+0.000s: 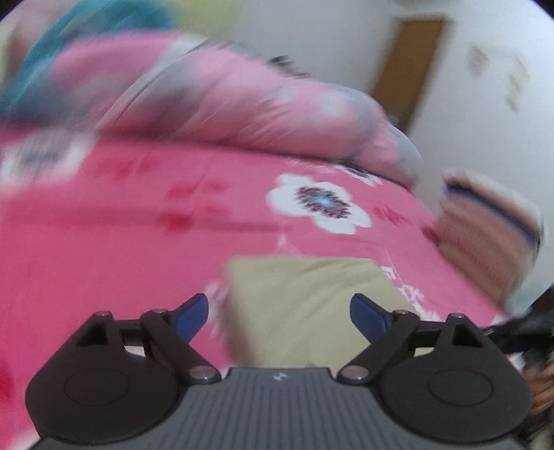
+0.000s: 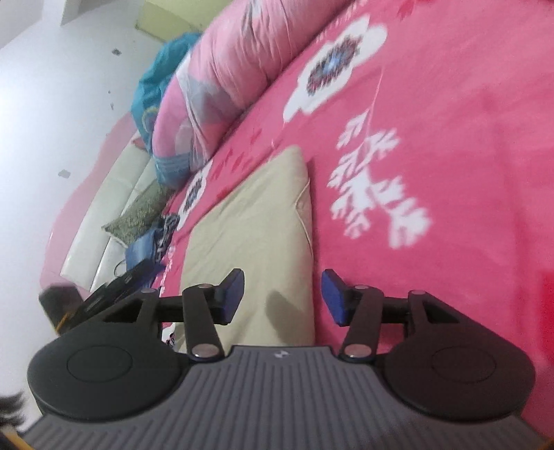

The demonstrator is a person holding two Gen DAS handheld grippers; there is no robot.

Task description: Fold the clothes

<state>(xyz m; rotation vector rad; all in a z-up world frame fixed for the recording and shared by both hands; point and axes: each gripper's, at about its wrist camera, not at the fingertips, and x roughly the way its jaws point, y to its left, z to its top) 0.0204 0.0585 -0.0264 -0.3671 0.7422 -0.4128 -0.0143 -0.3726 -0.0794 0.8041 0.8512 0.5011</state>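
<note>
A folded beige garment (image 1: 304, 304) lies flat on the pink flowered bedspread (image 1: 138, 214). In the left wrist view, which is blurred, my left gripper (image 1: 279, 316) hangs above the garment's near part with its blue pads wide apart and nothing between them. In the right wrist view the same beige garment (image 2: 256, 221) stretches away as a long folded strip. My right gripper (image 2: 283, 297) stands open over its near end, and its pads do not press on the cloth.
A rolled pink quilt (image 1: 242, 100) lies along the far side of the bed, with a teal cloth (image 1: 86, 31) behind it. A striped folded item (image 1: 484, 225) sits at the bed's right edge. Beyond the bed are a white sofa (image 2: 114, 194), a cushion (image 2: 138, 214) and a blue bag (image 2: 145, 249).
</note>
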